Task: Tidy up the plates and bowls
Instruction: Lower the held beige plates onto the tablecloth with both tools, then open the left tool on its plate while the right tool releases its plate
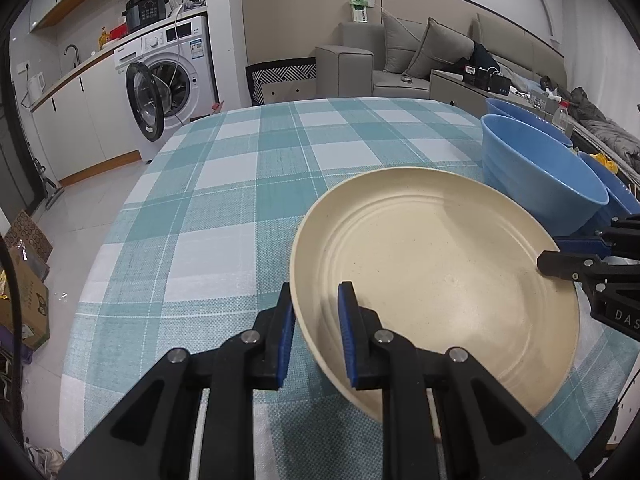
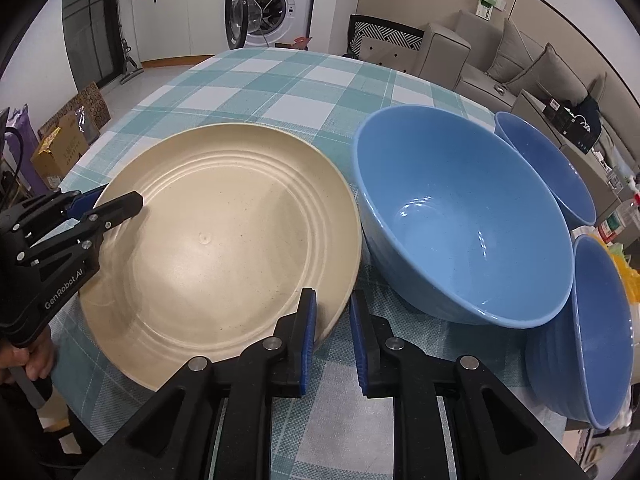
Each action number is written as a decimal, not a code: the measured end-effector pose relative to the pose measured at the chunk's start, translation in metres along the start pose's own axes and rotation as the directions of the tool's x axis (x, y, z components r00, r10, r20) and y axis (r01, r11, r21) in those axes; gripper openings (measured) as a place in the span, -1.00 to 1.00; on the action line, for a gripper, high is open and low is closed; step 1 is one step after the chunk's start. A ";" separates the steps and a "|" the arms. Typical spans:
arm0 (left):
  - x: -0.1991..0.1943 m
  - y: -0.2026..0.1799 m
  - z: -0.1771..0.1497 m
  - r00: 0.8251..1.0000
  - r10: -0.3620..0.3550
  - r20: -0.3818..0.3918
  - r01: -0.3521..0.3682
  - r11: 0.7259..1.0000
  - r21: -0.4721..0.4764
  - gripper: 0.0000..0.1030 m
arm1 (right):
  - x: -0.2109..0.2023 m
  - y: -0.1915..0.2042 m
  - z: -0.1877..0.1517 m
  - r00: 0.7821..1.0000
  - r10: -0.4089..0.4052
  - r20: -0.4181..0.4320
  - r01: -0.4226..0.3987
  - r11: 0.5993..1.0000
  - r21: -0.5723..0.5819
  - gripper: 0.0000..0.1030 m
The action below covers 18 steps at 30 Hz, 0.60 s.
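Left hand-held gripper (image 1: 316, 332) and right hand-held gripper (image 2: 333, 332) each pinch opposite rims of the round cream ribbed plate (image 2: 224, 236), beside the large blue bowl (image 2: 460, 220)

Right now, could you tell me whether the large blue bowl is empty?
Empty: the large blue bowl shows only bare glossy inside, with light reflections and nothing in it.

rightmost blue bowl (image 2: 600, 340) cut off

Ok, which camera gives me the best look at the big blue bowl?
The right wrist view: the big blue bowl shows whole, rim and inside, beside the cream plate. The left wrist view shows the bowl side-on at the frame's right, partly behind the plate.
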State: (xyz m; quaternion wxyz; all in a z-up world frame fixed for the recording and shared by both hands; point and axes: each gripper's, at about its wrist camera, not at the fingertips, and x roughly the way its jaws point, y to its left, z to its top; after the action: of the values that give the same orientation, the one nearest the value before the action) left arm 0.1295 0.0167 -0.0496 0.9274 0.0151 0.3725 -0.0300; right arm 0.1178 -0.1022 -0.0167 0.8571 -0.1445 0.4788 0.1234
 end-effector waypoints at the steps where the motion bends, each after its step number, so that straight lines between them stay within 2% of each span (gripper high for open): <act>1: 0.000 0.000 0.000 1.000 -0.001 0.000 0.001 1.000 -0.001 -0.63 | 0.000 0.000 0.000 1.000 0.001 0.000 -0.001 1.000 0.000 -0.67; 10: -0.001 -0.001 -0.001 1.000 0.000 0.001 0.000 1.000 0.005 -0.62 | 0.001 0.000 -0.003 1.000 -0.005 0.009 0.005 1.000 0.001 -0.66; 13: -0.001 0.002 0.000 1.000 -0.016 -0.003 0.016 1.000 -0.009 -0.60 | -0.001 -0.003 -0.004 0.999 0.041 0.020 -0.042 0.999 0.017 -0.50; 18: -0.006 0.007 0.002 0.999 -0.035 -0.003 0.035 0.999 -0.031 -0.55 | -0.013 -0.006 -0.006 0.994 0.098 0.058 -0.099 0.995 0.018 -0.36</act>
State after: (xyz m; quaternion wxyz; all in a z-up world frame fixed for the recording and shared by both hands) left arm 0.1266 0.0243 -0.0440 0.9262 -0.0056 0.3749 -0.0404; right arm 0.1083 -0.1107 -0.0079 0.8647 -0.1081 0.4622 0.1644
